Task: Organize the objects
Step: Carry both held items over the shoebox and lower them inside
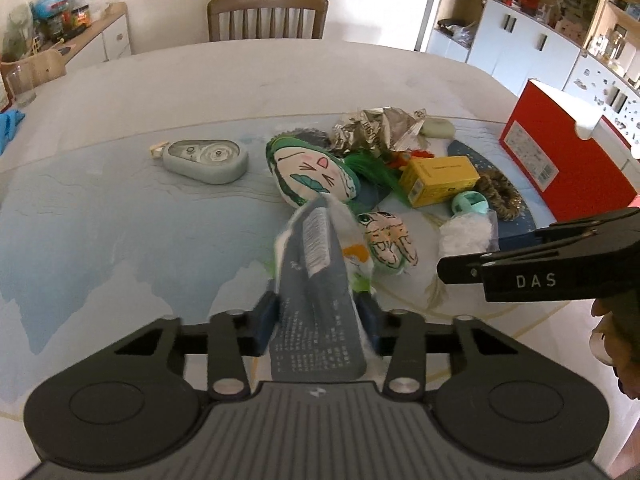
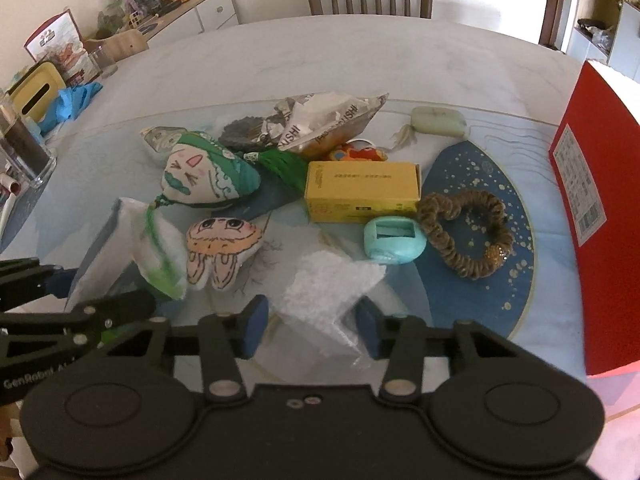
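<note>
My left gripper [image 1: 318,320] is shut on a grey-and-white printed packet [image 1: 316,292], held above the table; the packet also shows in the right wrist view [image 2: 120,248]. My right gripper [image 2: 312,326] is open, its blue pads either side of a clear plastic bag of white stuff [image 2: 328,284], also seen in the left wrist view [image 1: 466,234]. A pile lies beyond: a green painted sachet [image 2: 200,176], a small face sachet [image 2: 220,248], a yellow box [image 2: 360,190], a teal case [image 2: 394,240], a brown scrunchie [image 2: 466,236], a foil bag [image 2: 320,120].
A red box [image 2: 592,200] stands at the table's right edge. A grey tape dispenser [image 1: 206,156] lies left of the pile. A pale green soap-like bar [image 2: 440,120] lies behind. A chair [image 1: 266,16] stands at the far side. A glass and clutter sit far left [image 2: 24,140].
</note>
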`<action>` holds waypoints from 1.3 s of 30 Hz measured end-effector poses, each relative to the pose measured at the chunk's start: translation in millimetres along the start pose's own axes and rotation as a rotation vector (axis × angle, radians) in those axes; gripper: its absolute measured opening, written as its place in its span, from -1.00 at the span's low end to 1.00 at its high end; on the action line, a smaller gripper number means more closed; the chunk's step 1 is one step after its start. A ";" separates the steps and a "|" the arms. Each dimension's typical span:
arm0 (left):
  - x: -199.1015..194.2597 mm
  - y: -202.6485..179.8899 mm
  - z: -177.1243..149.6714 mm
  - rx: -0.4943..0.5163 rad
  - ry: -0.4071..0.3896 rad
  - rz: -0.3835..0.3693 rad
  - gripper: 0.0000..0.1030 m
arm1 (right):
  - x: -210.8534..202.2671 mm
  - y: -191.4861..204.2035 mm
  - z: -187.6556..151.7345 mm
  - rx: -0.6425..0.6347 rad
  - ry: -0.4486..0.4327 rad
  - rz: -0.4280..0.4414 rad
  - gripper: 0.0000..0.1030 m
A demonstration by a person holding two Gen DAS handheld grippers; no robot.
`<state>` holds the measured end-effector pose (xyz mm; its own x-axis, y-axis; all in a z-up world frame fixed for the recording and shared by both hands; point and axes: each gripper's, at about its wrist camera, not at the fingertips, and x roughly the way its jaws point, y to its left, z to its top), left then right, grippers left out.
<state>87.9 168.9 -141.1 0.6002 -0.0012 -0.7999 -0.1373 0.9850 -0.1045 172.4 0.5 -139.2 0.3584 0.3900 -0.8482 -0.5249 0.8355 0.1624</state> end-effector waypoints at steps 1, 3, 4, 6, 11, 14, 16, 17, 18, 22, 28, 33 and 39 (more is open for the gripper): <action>-0.9 -0.1 0.0 0.004 0.003 -0.004 -0.30 | -1.4 0.5 -0.5 -0.002 -0.002 -0.001 -0.20; -3.3 -0.6 0.7 0.006 0.001 -0.003 -0.35 | -4.1 0.5 -0.8 -0.002 -0.002 0.003 -0.23; -5.5 -0.3 1.0 0.006 -0.002 -0.007 -0.35 | -6.0 0.5 -1.3 -0.003 -0.005 0.003 -0.23; -10.0 -1.1 2.1 0.006 -0.008 -0.007 -0.36 | -11.3 0.3 -1.7 -0.002 -0.012 0.001 -0.24; -25.3 -4.9 7.2 0.001 -0.030 -0.015 -0.38 | -29.6 -3.5 -1.4 0.013 -0.039 0.012 -0.24; -34.0 -9.1 10.7 0.003 -0.046 -0.021 -0.38 | -43.6 -6.7 -1.2 0.022 -0.060 0.023 -0.24; -38.0 -12.8 14.1 0.003 -0.042 -0.023 -0.38 | -52.8 -10.3 -1.0 0.024 -0.073 0.027 -0.24; -40.8 -15.1 15.9 0.000 -0.045 -0.029 -0.38 | -57.8 -12.5 -0.9 0.026 -0.081 0.031 -0.24; -43.5 -17.7 17.5 -0.002 -0.048 -0.038 -0.38 | -62.8 -14.5 -0.8 0.026 -0.090 0.035 -0.24; -59.9 -36.0 26.0 0.006 -0.091 -0.066 -0.38 | -85.5 -28.2 -1.7 0.027 -0.128 0.052 -0.24; -69.2 -78.3 40.9 0.031 -0.131 -0.060 -0.38 | -116.7 -58.2 0.1 0.007 -0.171 0.064 -0.24; -66.7 -120.6 55.8 0.043 -0.143 -0.056 -0.38 | -134.7 -93.4 1.6 0.002 -0.197 0.069 -0.24; -59.2 -173.8 77.2 0.065 -0.168 -0.070 -0.38 | -156.5 -141.2 2.2 0.011 -0.241 0.057 -0.24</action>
<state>137.0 11.1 -30.0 0.7303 -0.0468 -0.6816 -0.0427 0.9926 -0.1139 192.0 -177.6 -28.2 0.5032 0.5164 -0.6929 -0.5414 0.8133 0.2130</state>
